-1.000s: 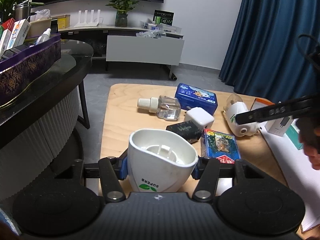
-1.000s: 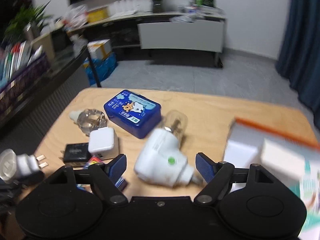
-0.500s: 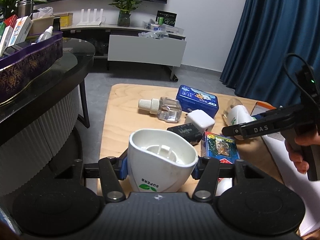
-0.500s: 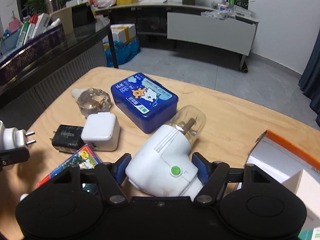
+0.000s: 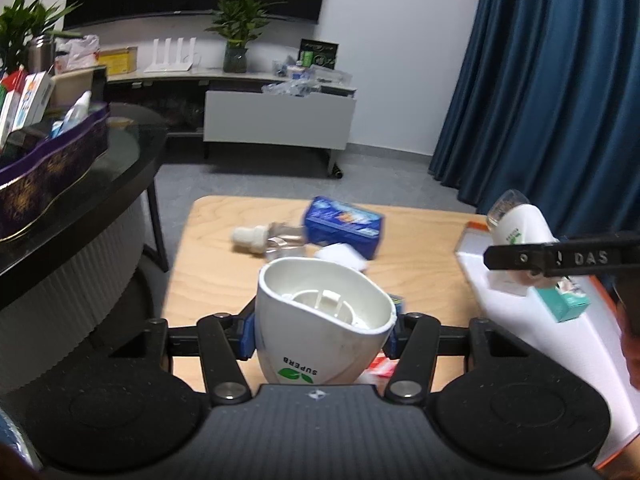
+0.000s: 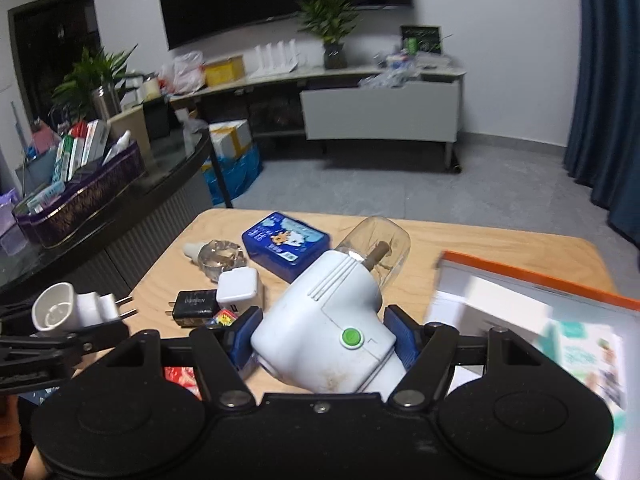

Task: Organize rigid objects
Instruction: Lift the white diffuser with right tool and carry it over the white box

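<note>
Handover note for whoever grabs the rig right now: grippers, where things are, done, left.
Left gripper: shut on the white plug-in shell, open end facing away, held above the wooden table.
Right gripper: shut on the white plug-in vaporizer with its clear bottle, also off the table.
On the table: blue tin, clear bottle, white charger, black charger, small colourful packets.
Done: a teal box lies in the orange-edged white box.
Left: place both held pieces, then sort the rest.
</note>
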{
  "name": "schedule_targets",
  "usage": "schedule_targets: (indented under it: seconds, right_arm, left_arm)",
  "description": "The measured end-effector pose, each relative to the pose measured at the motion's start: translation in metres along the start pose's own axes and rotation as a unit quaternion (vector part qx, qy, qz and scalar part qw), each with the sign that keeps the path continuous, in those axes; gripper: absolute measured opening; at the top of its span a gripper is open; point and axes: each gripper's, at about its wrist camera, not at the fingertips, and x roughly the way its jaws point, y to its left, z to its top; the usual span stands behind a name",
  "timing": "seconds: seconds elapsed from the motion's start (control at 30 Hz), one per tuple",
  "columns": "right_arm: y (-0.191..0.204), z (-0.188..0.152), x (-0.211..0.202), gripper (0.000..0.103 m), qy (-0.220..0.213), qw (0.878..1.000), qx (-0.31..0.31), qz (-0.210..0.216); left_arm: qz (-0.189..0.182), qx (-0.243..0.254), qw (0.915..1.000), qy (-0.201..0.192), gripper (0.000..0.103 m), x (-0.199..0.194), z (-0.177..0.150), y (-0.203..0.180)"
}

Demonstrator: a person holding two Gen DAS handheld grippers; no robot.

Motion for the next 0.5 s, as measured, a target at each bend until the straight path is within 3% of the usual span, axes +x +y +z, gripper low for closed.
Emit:
schedule_targets:
  seconds: [0.5]
  right_arm:
    - [-0.057, -0.049, -0.124, 0.08, -0.048, 0.99, 0.069, -0.116]
  left_arm:
    - [-0.017, 0.033, 0.9993, 0.007, 0.056, -0.01, 0.007, -0.129]
